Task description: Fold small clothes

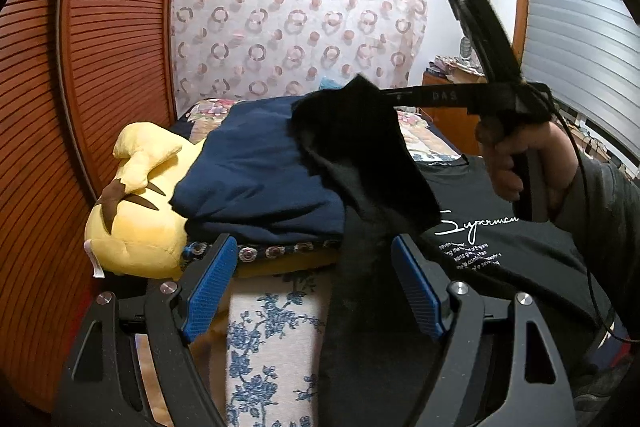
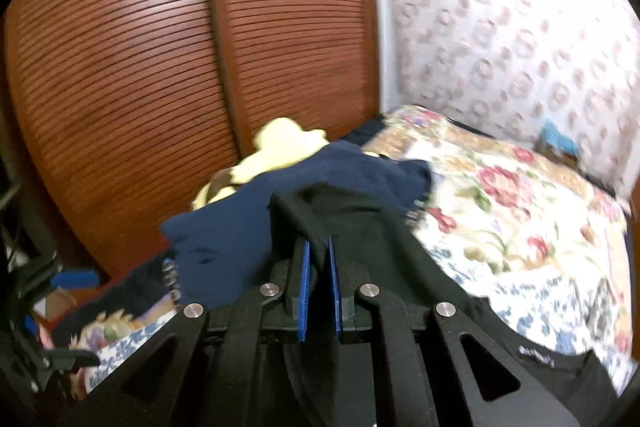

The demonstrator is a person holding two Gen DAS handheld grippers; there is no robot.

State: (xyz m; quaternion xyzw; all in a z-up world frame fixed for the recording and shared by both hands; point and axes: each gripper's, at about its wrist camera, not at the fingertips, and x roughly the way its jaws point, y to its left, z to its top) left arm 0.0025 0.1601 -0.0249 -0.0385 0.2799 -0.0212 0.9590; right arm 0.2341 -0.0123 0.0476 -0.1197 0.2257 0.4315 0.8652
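Note:
A black T-shirt (image 1: 500, 243) with white "Superman" lettering lies on the bed. Its sleeve (image 1: 360, 147) is lifted off the bed and hangs down. My right gripper (image 2: 318, 247) is shut on this sleeve (image 2: 320, 211); in the left wrist view the right gripper (image 1: 384, 95) reaches in from the right, held by a hand (image 1: 528, 163). My left gripper (image 1: 312, 259) is open, its blue pads (image 1: 210, 287) on either side of the hanging black cloth, not closed on it.
A folded navy garment (image 1: 256, 171) lies on a yellow plush toy (image 1: 136, 227) at the left. The floral bedspread (image 2: 500, 207) covers the bed. A slatted wooden wardrobe (image 1: 80, 67) stands at left. A patterned curtain (image 1: 296, 19) hangs behind.

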